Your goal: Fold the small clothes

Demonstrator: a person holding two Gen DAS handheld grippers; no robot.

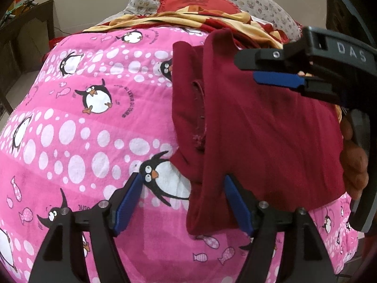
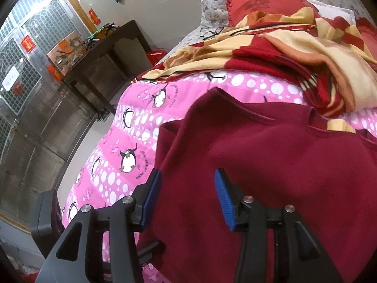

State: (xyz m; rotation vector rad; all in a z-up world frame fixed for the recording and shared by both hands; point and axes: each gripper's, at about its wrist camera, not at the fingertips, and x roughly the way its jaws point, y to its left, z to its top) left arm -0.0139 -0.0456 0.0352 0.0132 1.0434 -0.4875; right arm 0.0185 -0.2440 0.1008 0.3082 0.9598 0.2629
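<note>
Maroon fleece garment (image 1: 259, 122) lies folded on the pink penguin-print blanket (image 1: 94, 129); left gripper (image 1: 183, 202) and right gripper (image 2: 188, 198) gape wide, empty.

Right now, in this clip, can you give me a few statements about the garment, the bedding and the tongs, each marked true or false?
1. The dark red fleece garment lies on a pink penguin-print blanket. True.
2. The left tongs are clamped on the garment. False: they stand open, pads clear of the cloth.
3. The right tongs are open above the garment. True.
4. A blue cushion lies near the head of the bed. False: it is a red frilled cushion.
5. A pair of black-framed glasses lies on the bed. True.
</note>
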